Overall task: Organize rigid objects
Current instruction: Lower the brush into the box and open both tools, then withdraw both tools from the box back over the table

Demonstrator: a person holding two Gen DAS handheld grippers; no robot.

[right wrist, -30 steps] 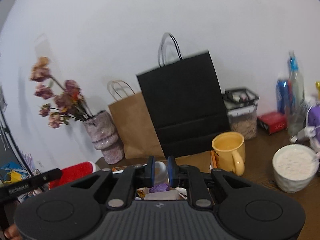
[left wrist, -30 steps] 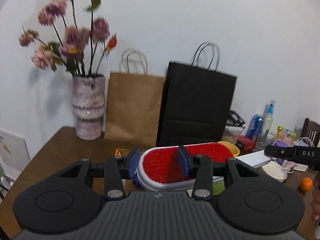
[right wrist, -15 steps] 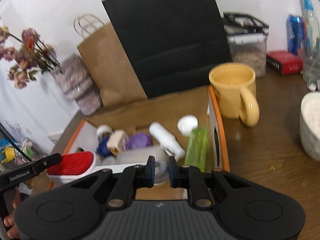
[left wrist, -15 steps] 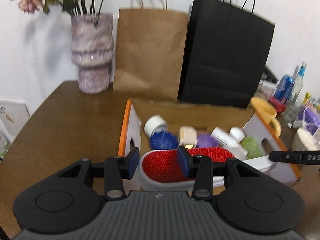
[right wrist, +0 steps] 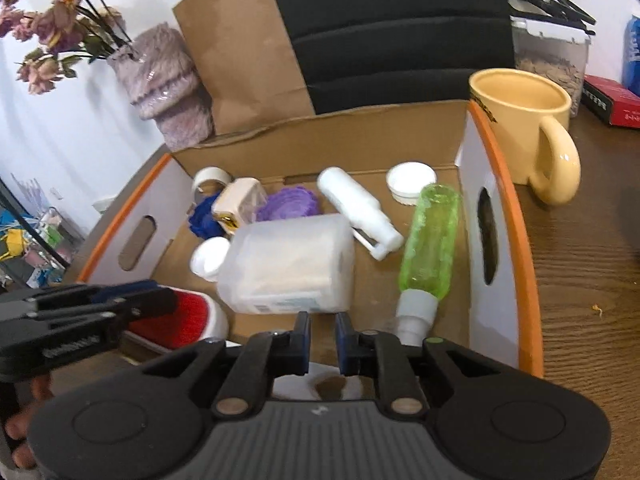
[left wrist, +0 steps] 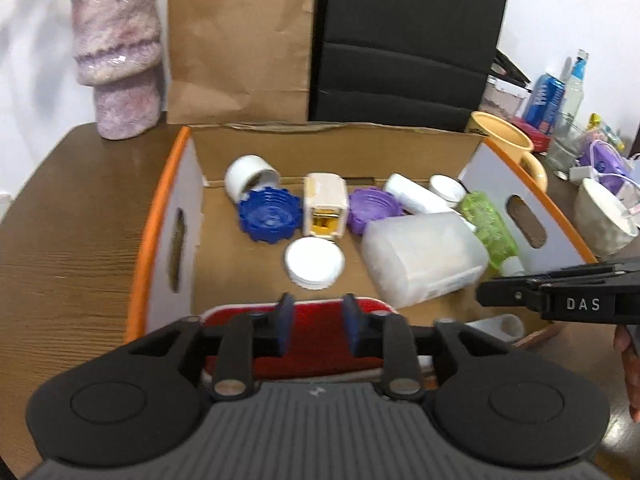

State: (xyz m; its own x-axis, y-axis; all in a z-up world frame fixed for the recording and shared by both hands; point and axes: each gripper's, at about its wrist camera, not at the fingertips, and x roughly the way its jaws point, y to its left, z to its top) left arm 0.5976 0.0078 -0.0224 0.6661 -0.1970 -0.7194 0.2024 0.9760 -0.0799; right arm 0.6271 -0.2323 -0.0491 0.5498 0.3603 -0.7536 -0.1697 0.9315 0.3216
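Observation:
A red-bristled brush with a white body (left wrist: 320, 312) is held by both grippers low over the near end of an open cardboard box (left wrist: 168, 200). My left gripper (left wrist: 316, 330) is shut on the brush head, also in the right wrist view (right wrist: 180, 320). My right gripper (right wrist: 322, 340) is shut on the white handle (right wrist: 320, 384); the handle's end also shows in the left wrist view (left wrist: 500, 326). Inside the box lie a translucent jug (left wrist: 424, 256), a green bottle (right wrist: 432, 248), a white bottle (right wrist: 356, 208), blue (left wrist: 270, 214) and purple (left wrist: 374, 210) lids, and white caps.
A yellow mug (right wrist: 524, 128) stands just right of the box. A brown paper bag (left wrist: 240, 40), a black bag (left wrist: 408, 40) and a vase of flowers (left wrist: 120, 48) stand behind it. A white bowl (left wrist: 604, 220), bottles and a red packet sit at the right.
Both grippers tilted down and carried the brush forward and lower, from above the box to its near end. The box contents came into view.

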